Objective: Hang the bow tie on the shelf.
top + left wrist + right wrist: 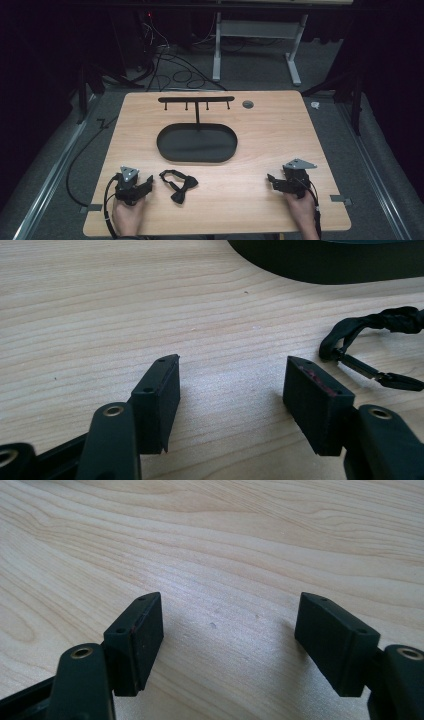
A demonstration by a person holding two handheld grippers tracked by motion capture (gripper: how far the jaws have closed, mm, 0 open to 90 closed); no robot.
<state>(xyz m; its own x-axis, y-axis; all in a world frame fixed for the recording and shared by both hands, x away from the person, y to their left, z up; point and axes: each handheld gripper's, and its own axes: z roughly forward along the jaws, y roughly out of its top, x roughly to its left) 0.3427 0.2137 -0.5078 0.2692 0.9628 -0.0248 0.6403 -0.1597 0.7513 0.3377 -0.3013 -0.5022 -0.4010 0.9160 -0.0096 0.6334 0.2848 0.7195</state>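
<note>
Left tool sits wide open on the worktop just left of the black bow tie, right tool open too, so grabbing it looks next.

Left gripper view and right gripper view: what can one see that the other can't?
Left gripper view alone: the black bow tie with its strap clip, off to the right of the tool, and the dark oval tray's rim at the top. Right gripper view alone: bare wood beyond its open right tool. Both: the wooden table and two black jaws standing wide apart, holding nothing, like the left tool.
</note>
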